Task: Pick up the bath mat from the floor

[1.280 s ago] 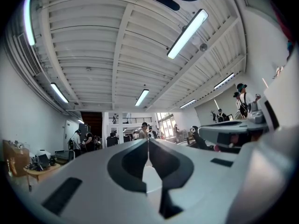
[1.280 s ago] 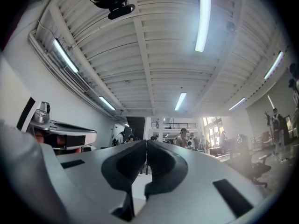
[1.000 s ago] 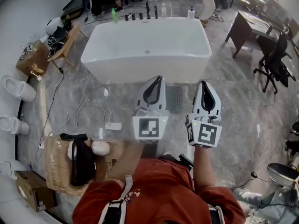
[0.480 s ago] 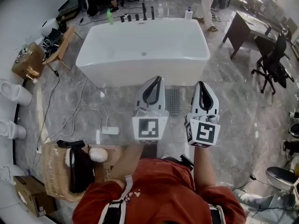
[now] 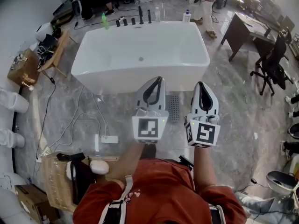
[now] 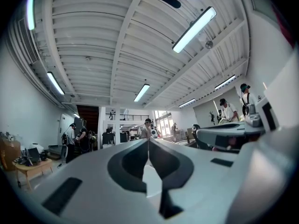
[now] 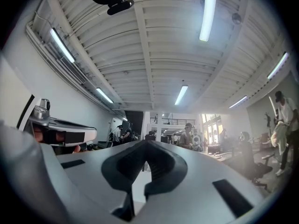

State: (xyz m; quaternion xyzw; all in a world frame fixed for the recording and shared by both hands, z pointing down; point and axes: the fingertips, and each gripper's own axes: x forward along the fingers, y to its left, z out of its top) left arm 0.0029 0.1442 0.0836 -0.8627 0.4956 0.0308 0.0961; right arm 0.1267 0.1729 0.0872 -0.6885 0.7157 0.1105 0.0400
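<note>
In the head view, the left gripper point(image 5: 158, 80) and the right gripper point(image 5: 201, 84) are held side by side, pointing toward the white bathtub point(image 5: 140, 55). The grey bath mat point(image 5: 174, 108) lies on the floor at the tub's foot and shows between them.

In the left gripper view, the left gripper's point(image 6: 148, 141) jaws meet with nothing between them.

In the right gripper view, the right gripper point(image 7: 146, 143) is likewise closed and empty.

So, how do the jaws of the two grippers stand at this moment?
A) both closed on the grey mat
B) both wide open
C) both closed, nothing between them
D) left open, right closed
C: in each gripper view the two jaws meet at their tips with nothing between them. In the head view the left gripper and the right gripper carry nothing and point toward the white bathtub.
</note>
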